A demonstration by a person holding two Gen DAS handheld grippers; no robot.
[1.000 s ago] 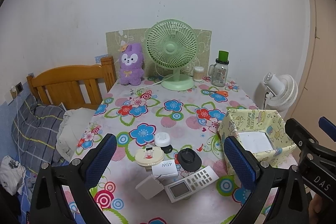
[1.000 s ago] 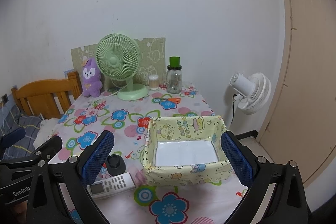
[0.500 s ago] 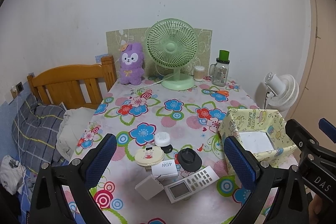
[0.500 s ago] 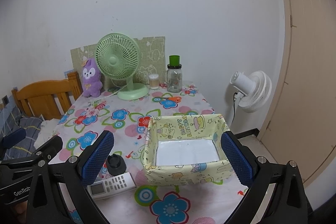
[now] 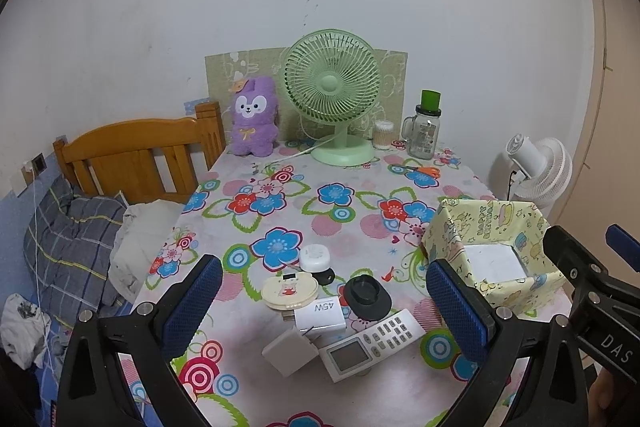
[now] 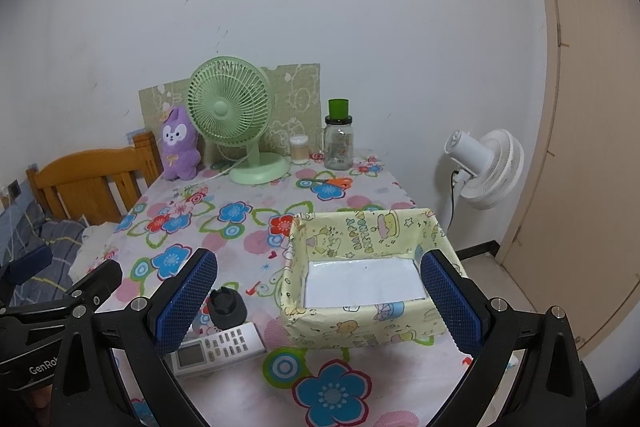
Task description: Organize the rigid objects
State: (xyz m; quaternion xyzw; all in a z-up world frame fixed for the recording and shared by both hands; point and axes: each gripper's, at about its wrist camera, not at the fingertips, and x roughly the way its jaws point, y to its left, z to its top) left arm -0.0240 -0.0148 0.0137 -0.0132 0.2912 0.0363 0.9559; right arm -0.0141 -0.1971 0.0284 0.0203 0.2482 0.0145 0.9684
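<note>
A cluster of small items lies near the table's front: a white remote [image 5: 370, 345] [image 6: 219, 347], a white 45W charger [image 5: 321, 314], a white cube plug [image 5: 289, 351], a round cream compact [image 5: 289, 291], a black round holder [image 5: 366, 297] [image 6: 227, 307] and a small white round case [image 5: 315, 258]. To their right stands a yellow patterned box [image 5: 486, 223] [image 6: 362, 227], holding nothing. My left gripper [image 5: 325, 309] hovers open above the cluster. The right gripper [image 6: 318, 301] hangs open in front of the box.
At the back of the floral table [image 5: 320, 203] stand a green fan [image 5: 334, 95], a purple plush [image 5: 254, 117], a glass jar with green lid [image 5: 424, 131], a swab pot [image 5: 383, 135] and orange scissors [image 5: 424, 170]. A wooden chair [image 5: 136, 155] and bedding sit left; a white floor fan [image 5: 540, 167] right.
</note>
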